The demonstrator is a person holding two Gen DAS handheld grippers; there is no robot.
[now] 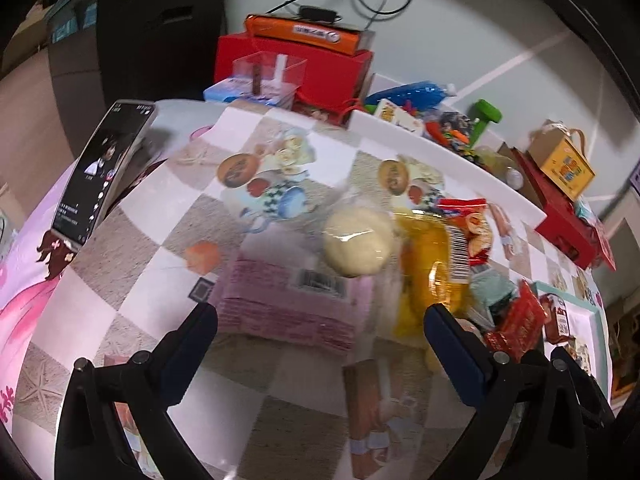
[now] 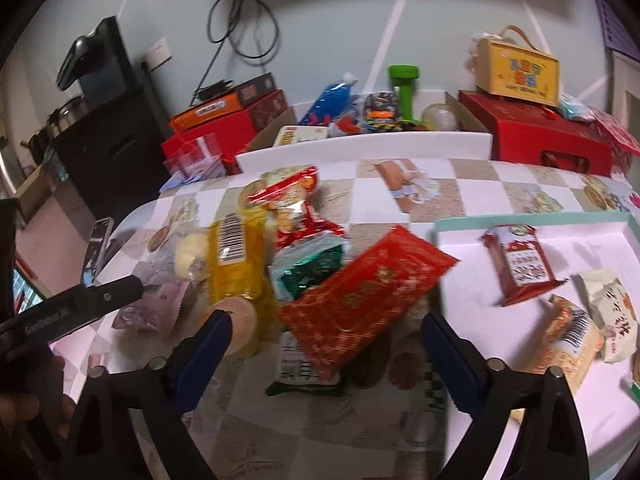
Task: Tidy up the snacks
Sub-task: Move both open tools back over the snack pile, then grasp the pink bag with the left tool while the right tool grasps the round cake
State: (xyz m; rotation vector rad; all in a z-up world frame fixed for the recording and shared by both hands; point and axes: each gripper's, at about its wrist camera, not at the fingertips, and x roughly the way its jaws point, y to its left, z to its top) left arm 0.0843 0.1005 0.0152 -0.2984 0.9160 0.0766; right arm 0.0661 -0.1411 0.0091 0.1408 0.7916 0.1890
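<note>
A pile of snacks lies on the checked tablecloth. In the left wrist view my left gripper (image 1: 320,316) is open and empty, just above a pink packet (image 1: 288,300), with a pale round bun in clear wrap (image 1: 358,240) and a yellow bag (image 1: 428,268) beyond. In the right wrist view my right gripper (image 2: 326,328) is open and empty, its fingers either side of a red patterned packet (image 2: 360,296). A green packet (image 2: 308,268), the yellow bag (image 2: 236,264) and a red biscuit bag (image 2: 296,204) lie behind. A white tray (image 2: 460,280) at right holds several snacks.
A phone (image 1: 100,172) stands propped at the table's left. Red boxes (image 2: 544,136), an orange box (image 1: 304,32), a yellow carton (image 2: 516,72), a green dumbbell (image 2: 404,88) and a cluttered white ledge (image 2: 360,148) line the back. The left gripper's finger (image 2: 80,304) shows at left.
</note>
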